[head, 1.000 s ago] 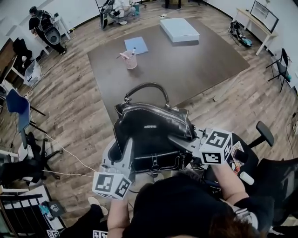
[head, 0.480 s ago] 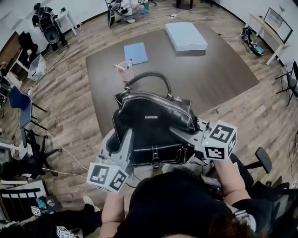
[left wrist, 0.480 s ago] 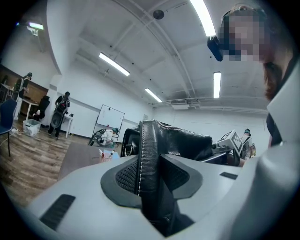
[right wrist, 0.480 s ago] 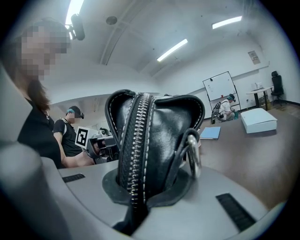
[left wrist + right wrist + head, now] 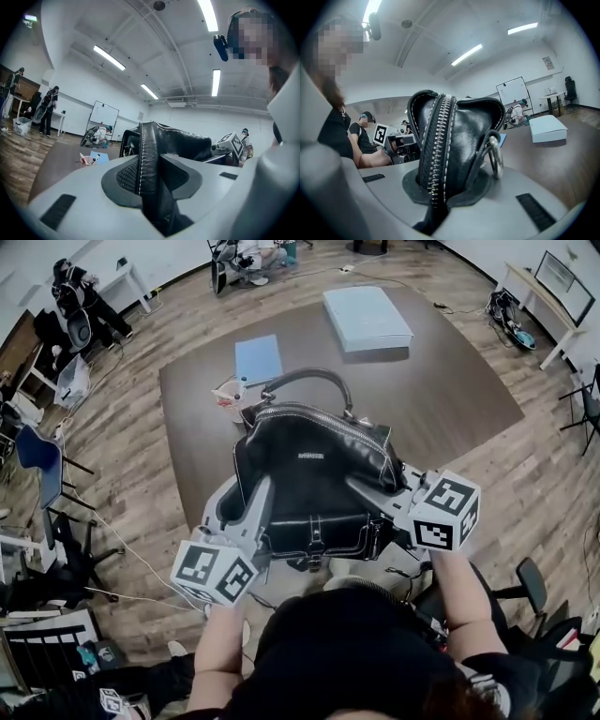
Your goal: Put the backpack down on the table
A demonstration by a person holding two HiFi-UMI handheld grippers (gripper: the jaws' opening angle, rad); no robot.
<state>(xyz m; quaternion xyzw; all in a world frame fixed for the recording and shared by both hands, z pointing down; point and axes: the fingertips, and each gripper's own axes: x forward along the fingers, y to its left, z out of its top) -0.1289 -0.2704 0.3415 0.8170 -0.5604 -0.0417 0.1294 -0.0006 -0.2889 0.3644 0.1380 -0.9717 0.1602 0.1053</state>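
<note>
A black leather backpack (image 5: 314,474) with a silver zipper and a top handle hangs in the air between both grippers, at the near edge of the brown table (image 5: 441,381). My left gripper (image 5: 251,502) is shut on the backpack's left side (image 5: 150,159); its jaws have just been closing on the leather. On the other side my right gripper (image 5: 375,498) is shut on the zippered end (image 5: 440,154), next to a metal ring (image 5: 497,157).
On the table lie a blue folder (image 5: 257,358), a pink cup with pens (image 5: 230,392) right behind the backpack, and a light blue box (image 5: 367,317). Office chairs (image 5: 47,474) stand at the left, a desk with a monitor (image 5: 553,282) at the far right. People stand at the far left.
Both grippers have carried the backpack forward and a little up, from over the floor to the table's near edge. The pink cup is now partly hidden behind the bag.
</note>
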